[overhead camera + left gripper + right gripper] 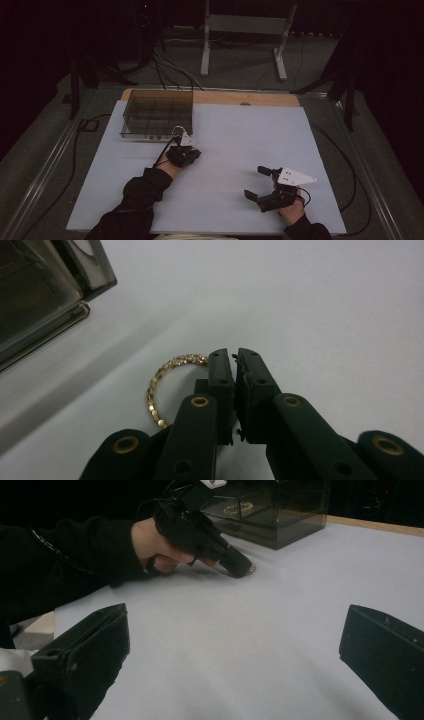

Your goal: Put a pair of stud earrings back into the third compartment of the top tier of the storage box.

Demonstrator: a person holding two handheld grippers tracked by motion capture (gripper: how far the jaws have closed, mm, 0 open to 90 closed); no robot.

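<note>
Pinching the gold bracelet (pixel 160 385) by its rim, the left tongs (pixel 233 357) sit closed on it, low over the worktop (pixel 235 140) beside the box (pixel 157 112). Light, thin, slippery (probably); grip the band. Right tongs (pixel 260 182) gape empty.

A wooden table (pixel 280 99) covered by a white sheet (pixel 240 145) carries a smoky transparent plastic compartment box (pixel 157 114) at its far left corner and, just in front of the box, a gold beaded ring-shaped bracelet (pixel 162 380) lying flat on the sheet.
</note>
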